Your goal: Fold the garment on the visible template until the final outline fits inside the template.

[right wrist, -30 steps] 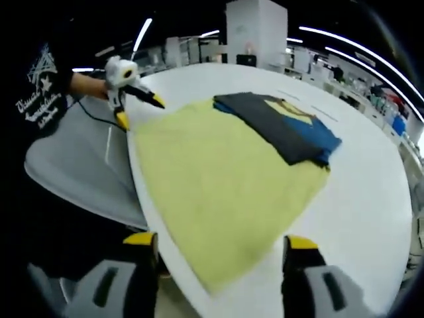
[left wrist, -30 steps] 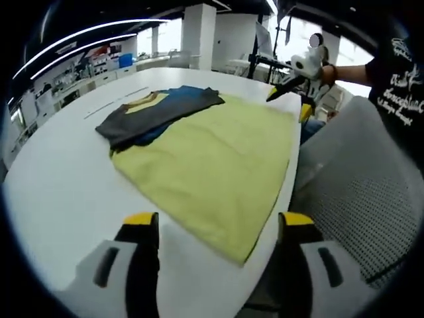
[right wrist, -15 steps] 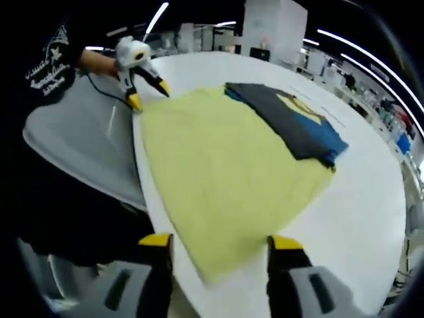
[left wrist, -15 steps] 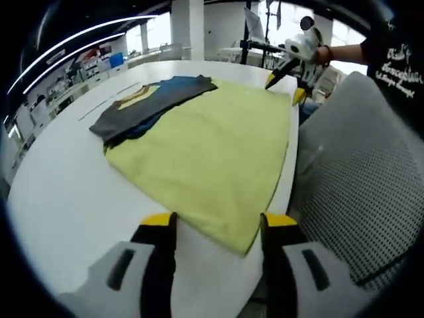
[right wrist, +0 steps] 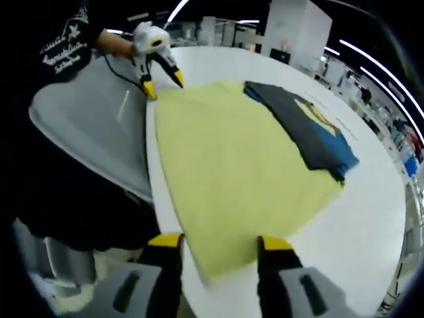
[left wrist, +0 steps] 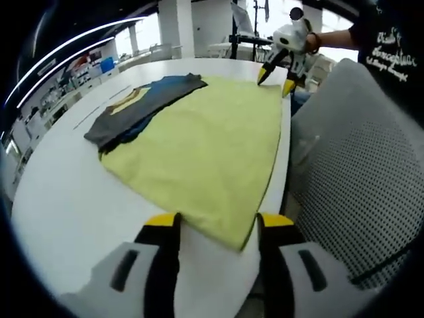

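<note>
Two open tongs, left (left wrist: 213,225) and right (right wrist: 215,244), straddle one yellow template's (left wrist: 205,146) corners; one folded garment (left wrist: 142,106) atop.

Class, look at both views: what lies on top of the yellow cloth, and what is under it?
A folded dark garment overlaps the yellow cloth at its far edge. The white table shows around it; anything beneath is covered.

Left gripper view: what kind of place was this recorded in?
Probably a large open-plan office or lab: a big white table holds the cloth, a grey mesh chair stands beside it, and rows of desks run under long ceiling light strips.
</note>
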Demonstrator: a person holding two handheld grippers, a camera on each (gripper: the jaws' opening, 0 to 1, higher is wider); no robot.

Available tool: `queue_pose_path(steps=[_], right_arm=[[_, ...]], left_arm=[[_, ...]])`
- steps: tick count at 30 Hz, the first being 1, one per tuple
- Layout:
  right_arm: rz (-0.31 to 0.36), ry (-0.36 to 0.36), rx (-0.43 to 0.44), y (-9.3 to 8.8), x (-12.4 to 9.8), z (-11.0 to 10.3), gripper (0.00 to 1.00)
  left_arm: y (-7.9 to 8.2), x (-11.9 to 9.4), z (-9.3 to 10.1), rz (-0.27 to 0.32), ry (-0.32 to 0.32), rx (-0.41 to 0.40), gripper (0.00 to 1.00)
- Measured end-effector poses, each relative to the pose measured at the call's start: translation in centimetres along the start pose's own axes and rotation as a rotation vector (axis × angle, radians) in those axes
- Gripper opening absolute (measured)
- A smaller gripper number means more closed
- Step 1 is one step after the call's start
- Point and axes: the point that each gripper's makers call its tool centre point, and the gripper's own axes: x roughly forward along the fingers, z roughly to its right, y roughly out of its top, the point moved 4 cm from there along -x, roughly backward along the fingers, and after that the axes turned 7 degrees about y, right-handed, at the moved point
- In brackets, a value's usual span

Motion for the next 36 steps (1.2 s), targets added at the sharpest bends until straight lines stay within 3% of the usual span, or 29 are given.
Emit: queue_pose_path(steps=[5,9,14,19,27,36], right_arm=[[0.016,0.009,0.015,0.0,0.1,0.1,0.27],[0.023,0.015,0.012,0.2,0.2,0.0,0.22],[0.032,0.000,0.020,0.3,0.2,0.5,0.14],[0.032,-0.047,0.014,0.5,0.3,1.5,0.00],[0.042,-0.043,0.028,0.7,0.2,1.6,0.00],[0.061,-0.010,0.057,0.6,-0.4,0.0,0.00]], left_arm=[[0.5,-0.1,-0.4,0.014,-0.004,0.026,0.33],[0.7,-0.1,-0.2,0.013,-0.019,0.049,0.19],[0.7,0.1,-1.3,0.004,-0.010,-0.005,0.13],[0.7,0.3,-1.6,-0.009,-0.004,0.013,0.06],[0.5,0.6,-1.6,-0.013,0.016,0.006,0.02],[0.1,-0.3,-0.8,-0.030,0.033,0.008,0.01]])
